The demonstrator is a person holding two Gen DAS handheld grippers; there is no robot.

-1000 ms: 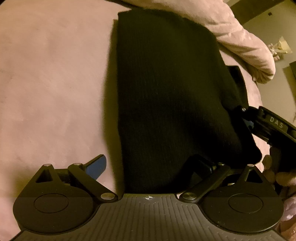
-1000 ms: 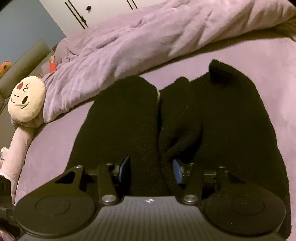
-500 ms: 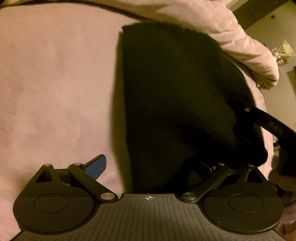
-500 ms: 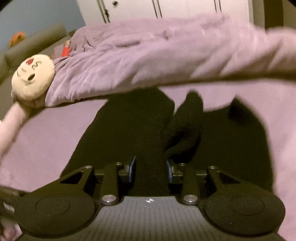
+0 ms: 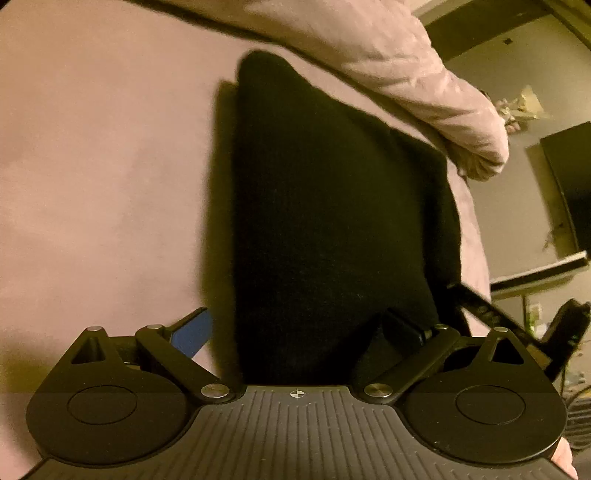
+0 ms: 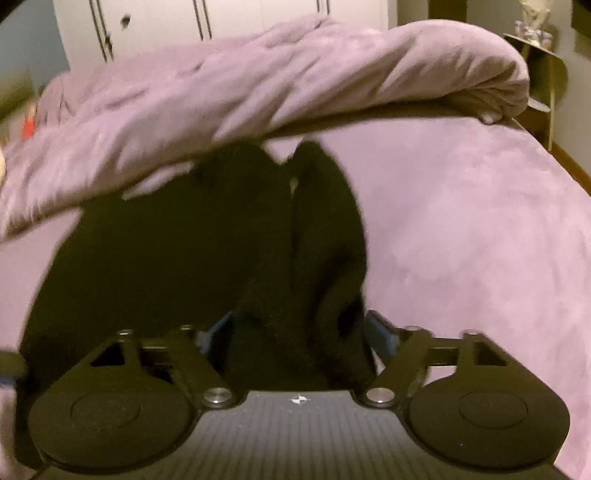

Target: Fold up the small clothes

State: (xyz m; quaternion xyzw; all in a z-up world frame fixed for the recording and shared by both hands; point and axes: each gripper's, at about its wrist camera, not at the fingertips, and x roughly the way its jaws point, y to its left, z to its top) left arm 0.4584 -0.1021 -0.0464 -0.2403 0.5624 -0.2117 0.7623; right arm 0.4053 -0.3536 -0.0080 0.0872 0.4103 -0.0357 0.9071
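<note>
A black knit garment [image 5: 325, 229] lies on the pink bed sheet [image 5: 103, 184], folded lengthwise. My left gripper [image 5: 299, 332] is open, its fingers spread wide astride the garment's near edge. In the right wrist view the same garment [image 6: 207, 251] shows a raised fold in the middle. My right gripper [image 6: 299, 328] is open, with bunched black fabric lying between its fingers. The right gripper's body shows at the right edge of the left wrist view [image 5: 517, 328].
A rumpled pink duvet [image 6: 258, 88] lies along the far side of the bed, touching the garment's far end. The bed edge [image 6: 554, 155] is at the right, with a wooden stand [image 6: 546, 74] beyond. White wardrobe doors [image 6: 184, 26] stand behind.
My right gripper has opened from a tighter hold on the raised fold and swung right with the fabric. My left gripper has stayed open at the garment's edge, view tilted slightly.
</note>
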